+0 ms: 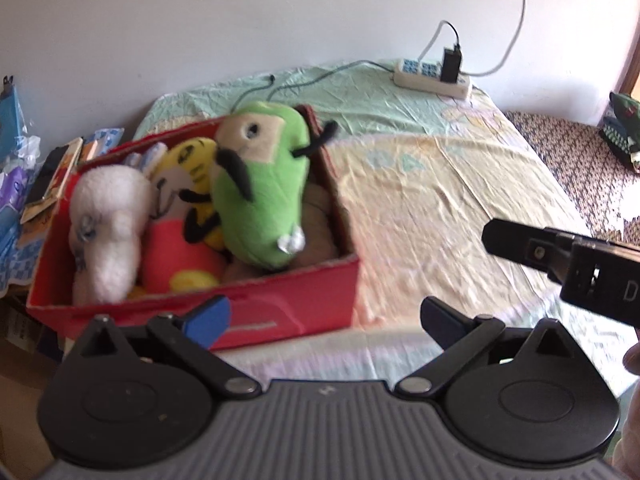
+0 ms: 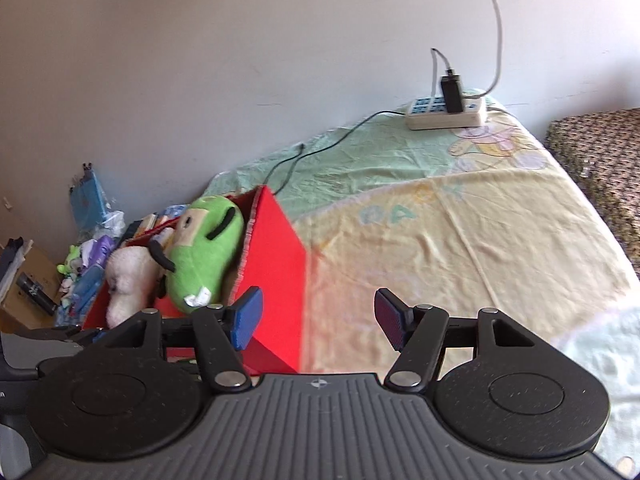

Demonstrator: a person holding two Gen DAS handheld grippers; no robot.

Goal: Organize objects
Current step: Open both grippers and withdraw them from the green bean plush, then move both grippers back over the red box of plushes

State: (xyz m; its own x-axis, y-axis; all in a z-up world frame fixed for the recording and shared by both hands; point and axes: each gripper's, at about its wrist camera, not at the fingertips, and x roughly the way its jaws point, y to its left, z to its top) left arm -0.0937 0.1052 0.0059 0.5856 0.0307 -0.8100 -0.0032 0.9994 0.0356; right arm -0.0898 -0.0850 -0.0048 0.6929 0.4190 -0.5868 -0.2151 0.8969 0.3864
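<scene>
Toys sit in the box, both tools empty

Red box stands at the left on the bed, holding the white plush, the yellow plush and the green plush, which leans highest. Left tool and right tool are spread and hold nothing. I would press the green plush lower, gently.

A bed with a pale yellow and green sheet stands against a plain white wall. At the bed's far corner lies a power strip, its white cord running up the wall. Beside the bed's left edge, clutter is piled by the wall; on its right is a brown patterned cushion.
</scene>
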